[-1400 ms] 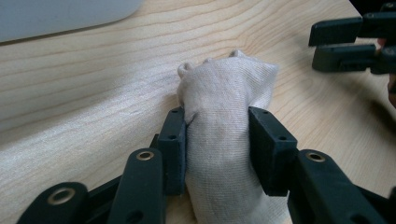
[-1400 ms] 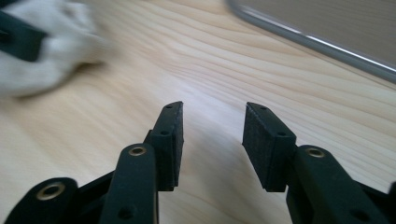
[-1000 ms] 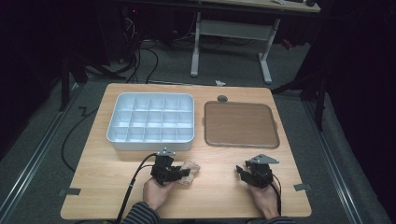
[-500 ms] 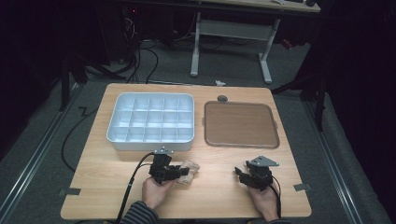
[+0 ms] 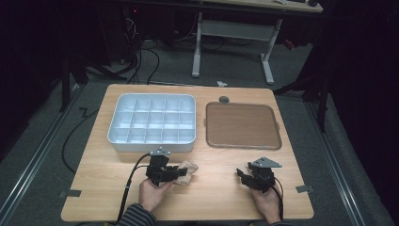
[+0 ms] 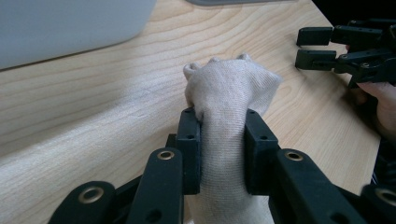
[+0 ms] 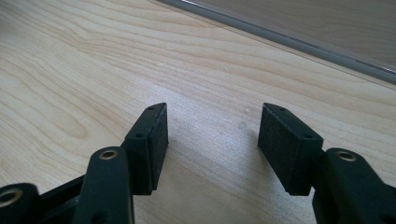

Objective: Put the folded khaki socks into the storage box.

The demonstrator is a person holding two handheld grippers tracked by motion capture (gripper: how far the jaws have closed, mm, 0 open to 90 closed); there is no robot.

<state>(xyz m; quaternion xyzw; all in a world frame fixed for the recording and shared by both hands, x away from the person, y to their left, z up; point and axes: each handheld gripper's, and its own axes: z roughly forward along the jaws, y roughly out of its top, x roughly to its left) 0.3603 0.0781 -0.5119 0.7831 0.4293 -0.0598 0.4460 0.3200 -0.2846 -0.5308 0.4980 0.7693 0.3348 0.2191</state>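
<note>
Cloth (image 6: 226,93) — a small beige bundle of knitted fabric — lay on the wooden table (image 5: 94,188) near the front edge, left of the middle, just in front of the white compartment tray (image 5: 153,123). The left gripper (image 5: 176,173) had this cloth between its two black jaws, and in the left gripper view the pads (image 6: 190,149) pressed into the fabric from both sides, so that the bundle was pinched narrow there and bulged out beyond them. These jaws had just been closing further on the cloth. The bundle rested on the table surface while it was gripped.

The right gripper (image 5: 241,175) stood well apart to the right, at the same near part of the table, in front of the brown flat tray (image 5: 243,126). Its jaws were spread wide with only bare wood between them — they had just been opening, and nothing was held. In the right gripper view the pads (image 7: 156,140) hung just over the table, and the grey rim of the brown tray ran across the far right corner.

A small dark round thing (image 5: 224,99) lay at the far edge of the table, behind the brown tray.
</note>
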